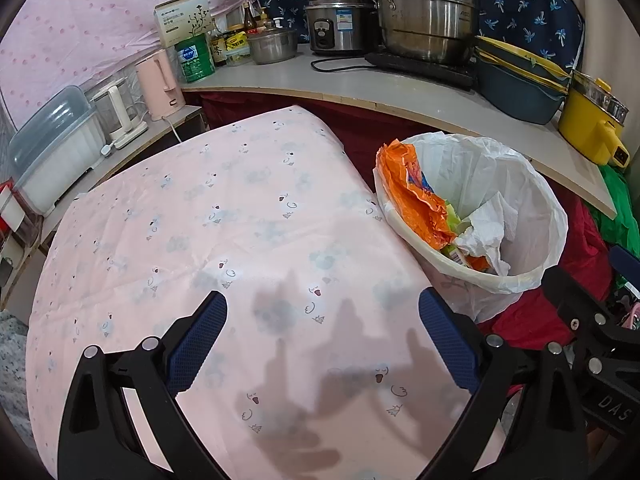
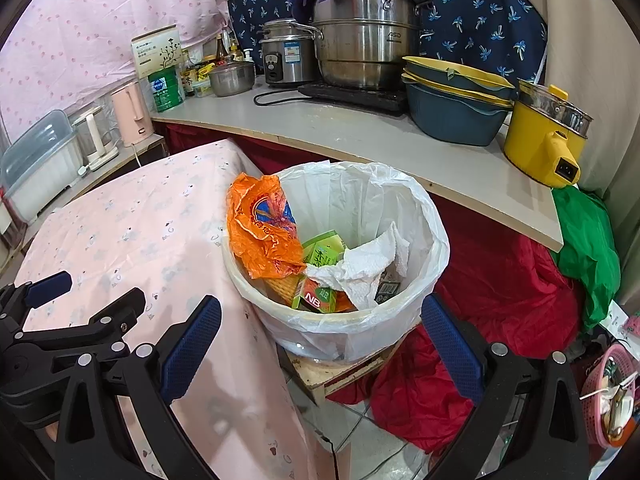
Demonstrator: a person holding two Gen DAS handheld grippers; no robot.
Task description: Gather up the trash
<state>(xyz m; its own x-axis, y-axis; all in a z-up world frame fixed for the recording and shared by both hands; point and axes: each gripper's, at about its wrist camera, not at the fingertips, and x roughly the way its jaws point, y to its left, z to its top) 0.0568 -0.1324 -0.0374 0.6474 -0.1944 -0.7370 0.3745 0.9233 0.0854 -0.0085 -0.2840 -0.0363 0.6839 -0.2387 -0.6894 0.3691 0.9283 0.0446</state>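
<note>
The bin [image 2: 336, 320] stands right of the table [image 2: 132, 240] (touching it), before the counter [image 2: 360, 136].

Left claw [image 1: 322, 344] open, empty over pink tablecloth [image 1: 224, 216], bin [image 1: 532, 276] right.

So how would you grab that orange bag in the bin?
Pinch the crumpled top of the orange bag where it sticks up over the rim of the bin, on the side by the pink table. Come down from above with the open right claw. That raised fold is loose and stands clear of the tissue, so it is probably easiest.
</note>
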